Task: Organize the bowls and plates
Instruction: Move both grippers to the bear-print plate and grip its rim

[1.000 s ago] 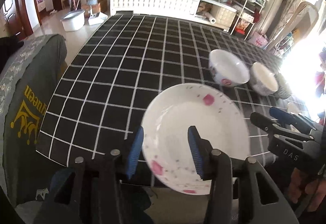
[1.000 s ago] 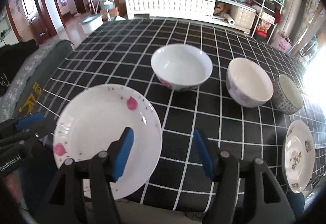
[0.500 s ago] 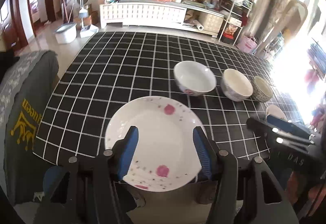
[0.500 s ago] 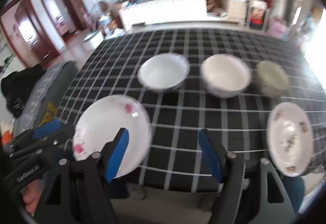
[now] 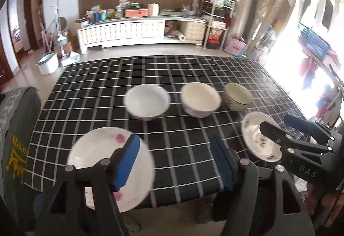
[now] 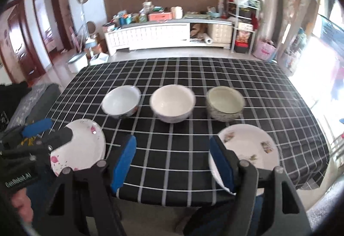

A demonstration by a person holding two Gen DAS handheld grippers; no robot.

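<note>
On the black checked table (image 5: 172,68) stand three bowls in a row: a white bowl (image 5: 147,101) (image 6: 120,101), a cream bowl (image 5: 200,99) (image 6: 172,102) and a grey-patterned bowl (image 5: 237,96) (image 6: 224,102). A pink-flowered plate (image 5: 101,154) (image 6: 83,148) lies at the front left, a plate with brown motifs (image 5: 255,139) (image 6: 251,145) at the front right. My left gripper (image 5: 174,163) (image 6: 46,130) is open and empty above the front edge. My right gripper (image 6: 172,163) (image 5: 294,128) is open and empty, right of the left one.
A grey cloth with yellow print (image 5: 15,150) hangs over a seat at the table's left. A white sideboard (image 5: 129,32) with clutter and a shelf rack (image 5: 217,21) stand beyond the table. A white tub (image 5: 47,63) sits on the floor.
Both grippers have drawn back and risen from the table. The view has widened from the pink-flowered plate to all the bowls and both plates. The jaws stand wider apart.
</note>
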